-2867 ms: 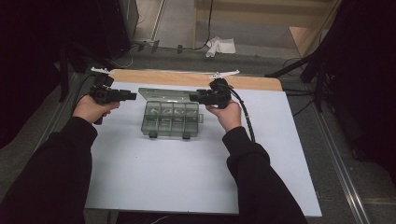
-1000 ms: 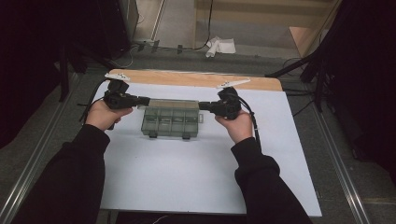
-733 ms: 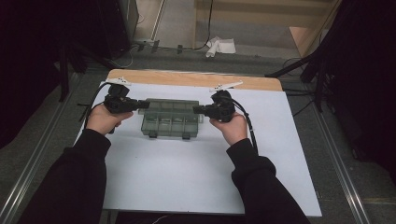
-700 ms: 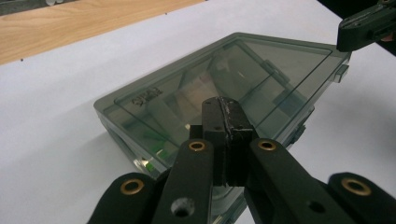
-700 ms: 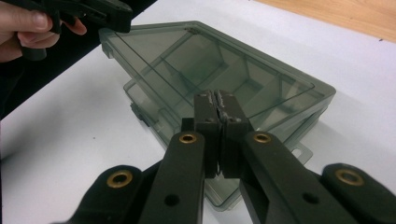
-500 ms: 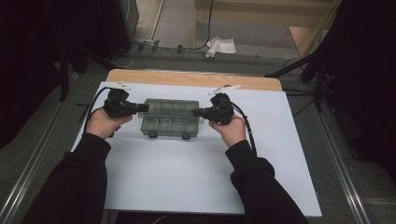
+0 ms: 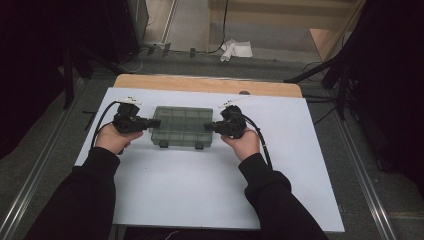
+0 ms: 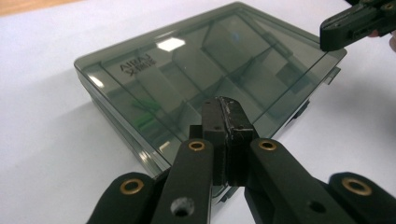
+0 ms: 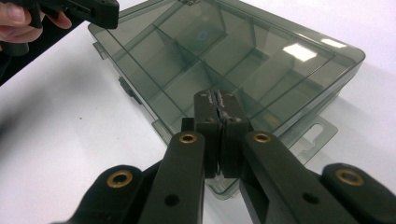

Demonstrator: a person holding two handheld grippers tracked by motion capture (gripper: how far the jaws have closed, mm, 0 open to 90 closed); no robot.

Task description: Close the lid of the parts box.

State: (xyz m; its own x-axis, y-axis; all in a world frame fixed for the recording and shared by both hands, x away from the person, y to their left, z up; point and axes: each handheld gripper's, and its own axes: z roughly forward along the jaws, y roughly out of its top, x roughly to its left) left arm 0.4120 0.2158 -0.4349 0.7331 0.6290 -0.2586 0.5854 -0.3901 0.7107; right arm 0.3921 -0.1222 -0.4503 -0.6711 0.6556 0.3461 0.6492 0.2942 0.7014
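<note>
Smoky translucent organizer box (image 7: 182, 126) lies flat on the white table (image 7: 200, 190), toward the far half and a little left of center, with its lid closed. Through the lid, dividers split the inside into rows of small compartments (a few green bits show faintly in one near the left end, too blurred to identify). Two small latches sit on the long edge nearest the person, and a hanging tab juts from the box's right end in the right gripper view.

At the box's left end, the left tool (image 7: 150, 123) points inward, its tip at the short edge. In the left gripper view its jaws are pressed fully together with nothing between them, the tip (image 8: 229, 122) over the near end of the lid; whether it touches the lid cannot be told. At the right end, the right tool (image 7: 211, 127) mirrors it. In the right gripper view its jaws are likewise closed tight and empty, the tip (image 9: 218, 114) over the box's edge.

Each tool is held in a hand, the left hand (image 7: 113, 138) and right hand (image 7: 243, 143), with black sleeves coming in from the bottom of the high view. A black cable trails from each tool.

Beyond the white surface runs a strip of bare wood (image 7: 210, 85), then grey floor with a crumpled white cloth (image 7: 237, 49).
</note>
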